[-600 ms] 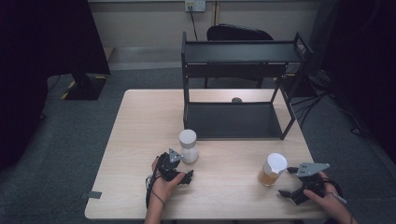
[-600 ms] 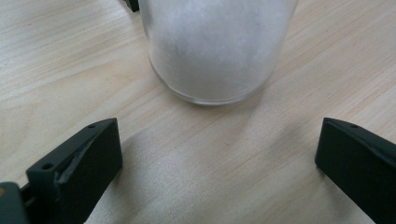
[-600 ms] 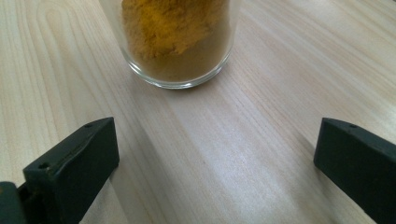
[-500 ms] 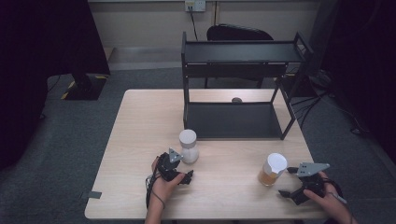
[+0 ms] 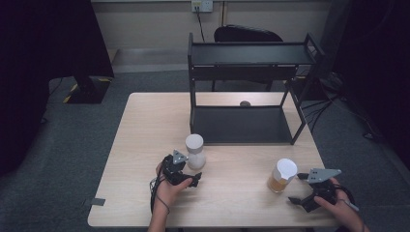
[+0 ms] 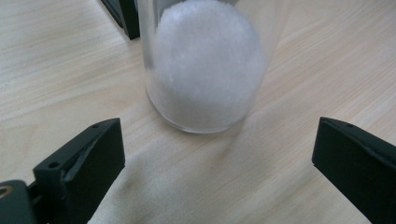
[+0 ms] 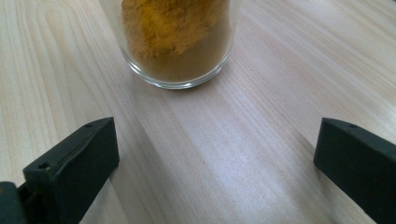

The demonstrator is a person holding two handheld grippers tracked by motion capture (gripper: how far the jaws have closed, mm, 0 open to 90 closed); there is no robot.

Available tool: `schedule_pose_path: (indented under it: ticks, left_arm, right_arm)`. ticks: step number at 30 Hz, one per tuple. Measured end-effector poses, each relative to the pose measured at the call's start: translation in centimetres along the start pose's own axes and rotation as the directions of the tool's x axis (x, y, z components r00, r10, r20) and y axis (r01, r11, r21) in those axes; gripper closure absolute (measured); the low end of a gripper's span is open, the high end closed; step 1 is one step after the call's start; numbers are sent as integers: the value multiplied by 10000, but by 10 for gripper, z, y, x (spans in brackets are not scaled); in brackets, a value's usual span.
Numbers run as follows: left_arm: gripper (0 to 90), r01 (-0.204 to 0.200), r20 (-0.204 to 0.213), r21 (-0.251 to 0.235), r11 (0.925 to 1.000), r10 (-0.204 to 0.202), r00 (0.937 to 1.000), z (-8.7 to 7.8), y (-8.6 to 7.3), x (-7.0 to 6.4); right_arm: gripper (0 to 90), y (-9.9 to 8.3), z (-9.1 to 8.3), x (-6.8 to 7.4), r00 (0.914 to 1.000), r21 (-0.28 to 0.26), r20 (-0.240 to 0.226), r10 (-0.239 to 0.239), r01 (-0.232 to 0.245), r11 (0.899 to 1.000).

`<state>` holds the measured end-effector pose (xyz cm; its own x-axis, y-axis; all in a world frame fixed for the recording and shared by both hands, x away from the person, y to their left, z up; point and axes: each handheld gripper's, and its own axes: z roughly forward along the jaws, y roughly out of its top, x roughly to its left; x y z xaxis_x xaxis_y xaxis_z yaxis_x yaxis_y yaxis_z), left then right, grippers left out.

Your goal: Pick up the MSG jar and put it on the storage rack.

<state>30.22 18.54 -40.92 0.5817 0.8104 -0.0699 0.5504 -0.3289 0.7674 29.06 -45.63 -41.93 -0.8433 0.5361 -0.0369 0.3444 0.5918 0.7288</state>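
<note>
A clear jar of white powder (image 5: pixel 195 151) (image 6: pixel 205 70) with a white lid stands upright on the wooden table (image 5: pixel 145 125), just beyond my left gripper (image 5: pixel 186 174) (image 6: pixel 215 163). That gripper is open, its jaws spread wide and short of the jar. A second jar holding orange-brown powder (image 5: pixel 283 176) (image 7: pixel 177 42), also white-lidded, stands at the right. My right gripper (image 5: pixel 302 191) (image 7: pixel 215 163) is open too, a short way off the jar, with nothing between its jaws.
A black two-tier shelf rack (image 5: pixel 246 87) stands at the back of the table, its lower tray bare. A small dark round object (image 5: pixel 245 103) lies behind it. A dark chair (image 5: pixel 246 35) sits beyond the table.
</note>
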Motion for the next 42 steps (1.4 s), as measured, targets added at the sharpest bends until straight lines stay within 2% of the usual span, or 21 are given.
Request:
schedule_pose_path:
  ticks: [19, 42]
  left_arm:
    - [17, 47, 346, -315, 9995, -36, 9994, -6, 16, 4]
    - [16, 132, 382, -689, 9975, -106, 9992, -8, 31, 9]
  right_arm:
    - [0, 0, 0, 0, 10000, -6, 9, 6, -6, 10000]
    - [0, 0, 0, 0, 10000, -2, 12, 9, -8, 10000]
